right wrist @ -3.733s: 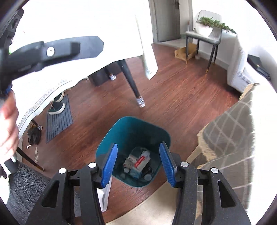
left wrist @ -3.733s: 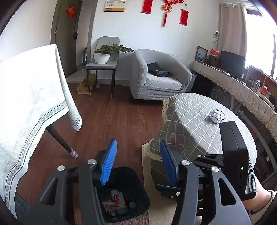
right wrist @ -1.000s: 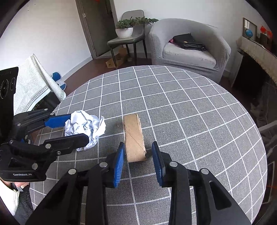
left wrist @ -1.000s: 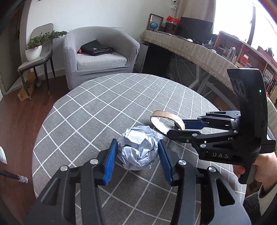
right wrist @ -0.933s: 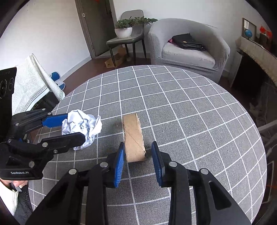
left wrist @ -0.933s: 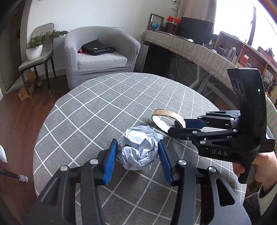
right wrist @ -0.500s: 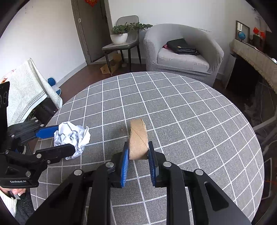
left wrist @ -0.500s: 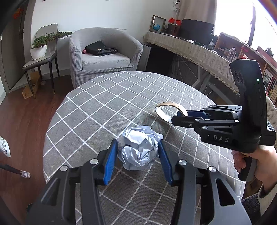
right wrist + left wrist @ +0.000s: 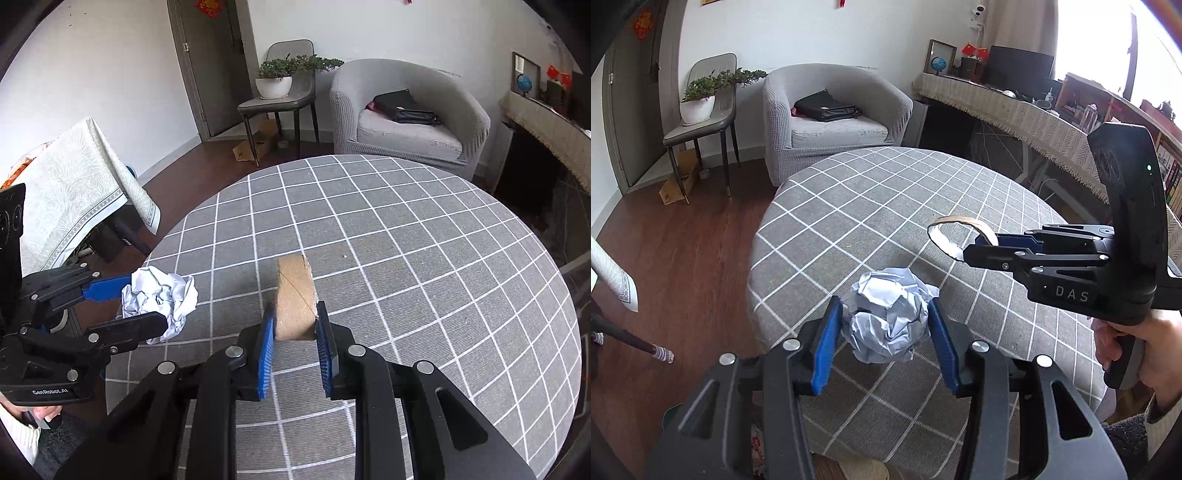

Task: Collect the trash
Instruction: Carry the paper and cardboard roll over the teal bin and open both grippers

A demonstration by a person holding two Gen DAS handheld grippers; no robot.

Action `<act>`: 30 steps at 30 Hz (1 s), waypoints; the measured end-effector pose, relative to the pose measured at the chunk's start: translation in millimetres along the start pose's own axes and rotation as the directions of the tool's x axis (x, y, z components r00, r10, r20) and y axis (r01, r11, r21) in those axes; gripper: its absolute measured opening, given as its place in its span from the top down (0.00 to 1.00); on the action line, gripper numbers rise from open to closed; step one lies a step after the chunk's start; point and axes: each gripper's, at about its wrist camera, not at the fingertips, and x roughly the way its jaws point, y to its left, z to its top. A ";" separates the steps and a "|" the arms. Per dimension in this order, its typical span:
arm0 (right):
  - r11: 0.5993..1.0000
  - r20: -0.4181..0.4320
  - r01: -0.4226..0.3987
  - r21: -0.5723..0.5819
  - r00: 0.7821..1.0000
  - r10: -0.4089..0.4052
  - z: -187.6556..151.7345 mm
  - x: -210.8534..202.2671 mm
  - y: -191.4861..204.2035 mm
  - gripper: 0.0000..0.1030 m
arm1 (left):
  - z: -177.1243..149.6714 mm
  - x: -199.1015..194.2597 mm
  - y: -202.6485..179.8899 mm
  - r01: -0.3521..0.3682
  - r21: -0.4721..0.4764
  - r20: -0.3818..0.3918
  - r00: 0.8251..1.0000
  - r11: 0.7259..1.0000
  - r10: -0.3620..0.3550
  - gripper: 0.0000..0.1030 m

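Two tools grip trash above the checked worktop (image 9: 406,229); left tool (image 9: 884,332) clamps crumpled paper (image 9: 890,317); right tool (image 9: 295,332) pinches a cardboard ring (image 9: 295,295).

Count on and around the round table

Two grippers, one crumpled paper ball (image 9: 891,325), one cardboard ring (image 9: 295,301), one armchair (image 9: 406,110), one chair (image 9: 284,96), one potted plant (image 9: 275,79).

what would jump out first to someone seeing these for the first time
Each gripper holds trash above the round checked table: the left gripper is shut on a crumpled paper ball, and the right gripper pinches a flattened cardboard tube. Behind the table stands a grey armchair with a black bag on its seat.
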 end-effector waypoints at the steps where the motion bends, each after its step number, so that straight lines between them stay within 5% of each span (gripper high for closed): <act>1: 1.000 0.001 -0.005 0.000 1.000 0.005 -1.9 -0.8 4.9 0.80 | -3.8 -5.0 3.3 -0.008 -0.003 0.003 1.000 1.000 0.008 0.51; 17: 0.995 0.013 -0.087 -0.052 0.996 0.088 -29.6 -7.9 92.2 0.80 | -55.5 -69.9 54.2 -0.121 -0.084 0.006 0.992 0.989 0.122 0.51; 30: 0.982 0.018 -0.162 -0.101 0.986 0.164 -33.4 -6.5 143.1 0.80 | -93.5 -84.6 95.6 -0.197 -0.094 -0.049 0.980 0.976 0.193 0.51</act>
